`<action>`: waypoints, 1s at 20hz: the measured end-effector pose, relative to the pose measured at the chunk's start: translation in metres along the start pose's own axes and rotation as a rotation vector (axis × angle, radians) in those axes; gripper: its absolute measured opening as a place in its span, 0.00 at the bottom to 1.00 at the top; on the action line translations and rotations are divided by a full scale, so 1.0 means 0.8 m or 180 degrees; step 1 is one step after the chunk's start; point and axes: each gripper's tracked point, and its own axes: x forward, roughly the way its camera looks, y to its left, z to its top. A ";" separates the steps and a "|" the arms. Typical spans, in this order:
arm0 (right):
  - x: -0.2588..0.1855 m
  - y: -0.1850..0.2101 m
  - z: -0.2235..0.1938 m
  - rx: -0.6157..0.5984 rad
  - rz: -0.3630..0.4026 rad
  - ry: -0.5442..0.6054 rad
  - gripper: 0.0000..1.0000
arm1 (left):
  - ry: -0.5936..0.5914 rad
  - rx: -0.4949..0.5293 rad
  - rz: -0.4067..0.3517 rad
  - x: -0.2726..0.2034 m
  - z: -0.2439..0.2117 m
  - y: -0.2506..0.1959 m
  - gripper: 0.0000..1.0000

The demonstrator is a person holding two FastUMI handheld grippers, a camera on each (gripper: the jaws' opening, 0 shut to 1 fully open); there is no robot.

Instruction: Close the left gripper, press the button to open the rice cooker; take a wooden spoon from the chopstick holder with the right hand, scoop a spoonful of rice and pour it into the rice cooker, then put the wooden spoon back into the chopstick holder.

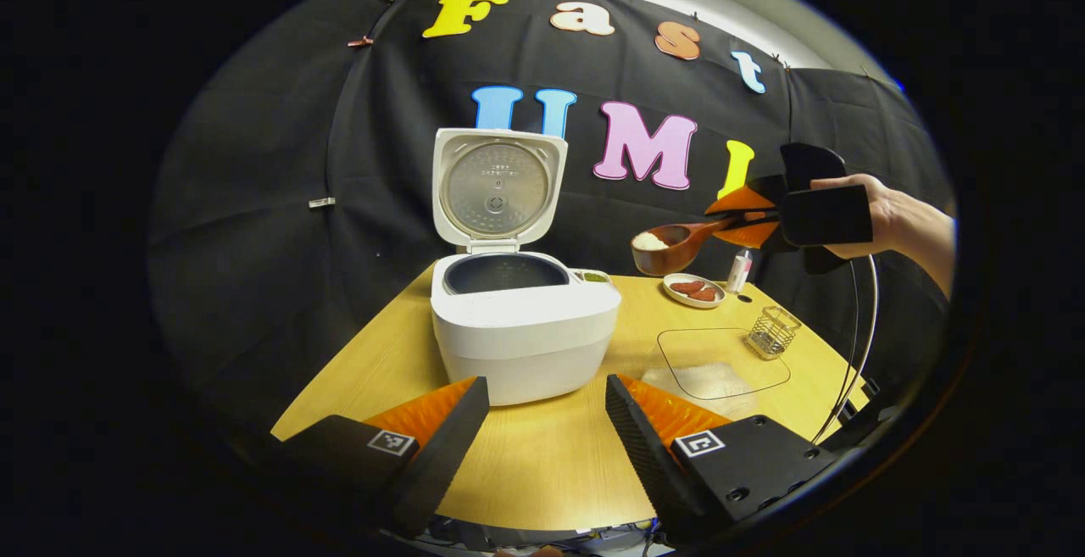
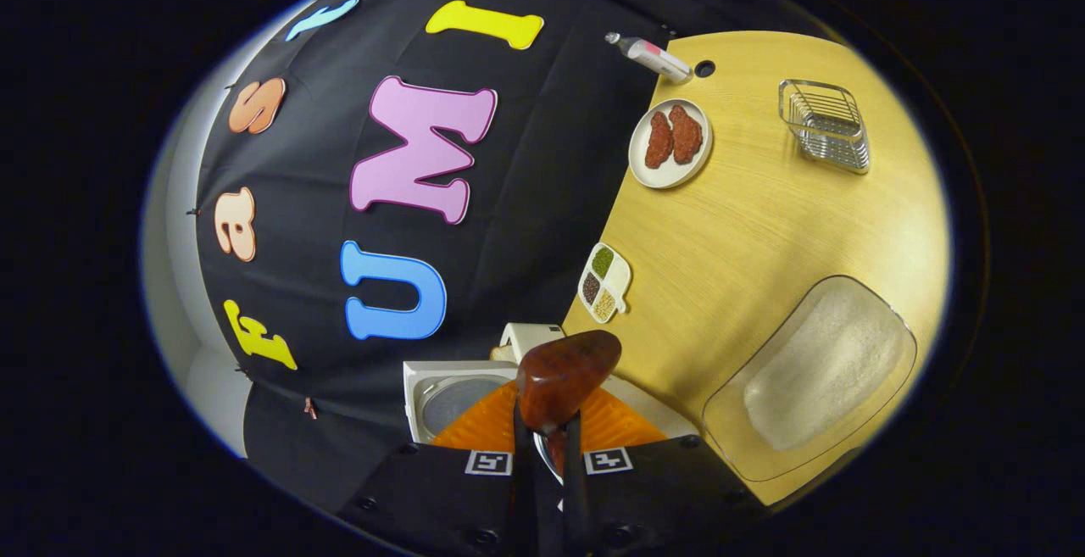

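The white rice cooker (image 1: pixel 517 328) stands open on the wooden table (image 1: pixel 542 464), its lid (image 1: pixel 497 188) upright. My left gripper (image 1: pixel 547 389) is open in front of it, holding nothing. To the right, in the air, my right gripper (image 1: pixel 733 218) is shut on the handle of a wooden spoon (image 1: pixel 670 247) whose bowl carries white rice, level and just right of the cooker. In the right gripper view the spoon (image 2: pixel 564 379) sticks out from my shut right gripper (image 2: pixel 547 434), above the cooker's lid (image 2: pixel 453 396). The wire chopstick holder (image 1: pixel 773 332) (image 2: pixel 826 125) stands on the table.
A glass tray of rice (image 1: pixel 720 362) (image 2: pixel 814 379) lies on the table's right side. A plate with red pieces (image 1: pixel 693 289) (image 2: pixel 670 143), a small tube (image 1: pixel 739 270) (image 2: pixel 648 57) and a divided dish of seasonings (image 2: pixel 604 283) sit near the back edge. A hand (image 1: pixel 881 218) holds the right gripper.
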 end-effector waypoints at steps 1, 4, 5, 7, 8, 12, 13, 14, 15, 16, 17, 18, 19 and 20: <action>0.008 0.010 -0.007 -0.0007 0.0031 0.0024 0.16 | -0.0006 0.0000 0.0023 0.001 0.002 0.004 0.96; 0.032 0.037 -0.023 0.0015 0.0104 0.0068 0.16 | -0.0009 -0.0042 0.0096 0.002 0.002 0.019 0.96; 0.040 0.045 -0.029 0.0024 0.0117 0.0073 0.16 | -0.0009 -0.0064 0.0122 0.003 0.003 0.025 0.96; 0.058 0.061 -0.040 -0.0022 0.0144 0.0095 0.16 | -0.0010 -0.0102 0.0183 0.004 0.004 0.037 0.96; 0.067 0.070 -0.049 -0.0086 0.0162 0.0109 0.16 | -0.0007 -0.0123 0.0214 0.005 0.005 0.042 0.96; 0.108 0.096 -0.085 -0.0450 0.0211 0.0147 0.16 | 0.0004 -0.0251 0.0337 0.008 0.003 0.069 0.96; 0.117 0.100 -0.096 -0.0543 0.0220 0.0167 0.16 | 0.0001 -0.0278 0.0371 0.009 0.004 0.075 0.96; 0.126 0.103 -0.108 -0.0630 0.0227 0.0195 0.16 | 0.0005 -0.0298 0.0405 0.010 0.004 0.082 0.96; 0.133 0.104 -0.119 -0.0695 0.0227 0.0201 0.16 | 0.0020 -0.0320 0.0437 0.011 0.001 0.088 0.96; 0.139 0.105 -0.129 -0.0752 0.0219 0.0198 0.16 | 0.0036 -0.0356 0.0473 0.010 0.001 0.094 0.96; 0.147 0.104 -0.142 -0.0858 0.0222 0.0219 0.16 | 0.0031 -0.0418 0.0507 0.009 0.003 0.100 0.96; 0.151 0.101 -0.154 -0.1021 0.0228 0.0250 0.16 | 0.0016 -0.0498 0.0534 0.008 0.006 0.106 0.96; 0.156 0.099 -0.164 -0.1233 0.0229 0.0261 0.16 | 0.0005 -0.0586 0.0556 0.006 0.007 0.111 0.96; 0.158 0.093 -0.176 -0.1466 0.0230 0.0271 0.16 | -0.0005 -0.0669 0.0585 0.005 0.007 0.116 0.96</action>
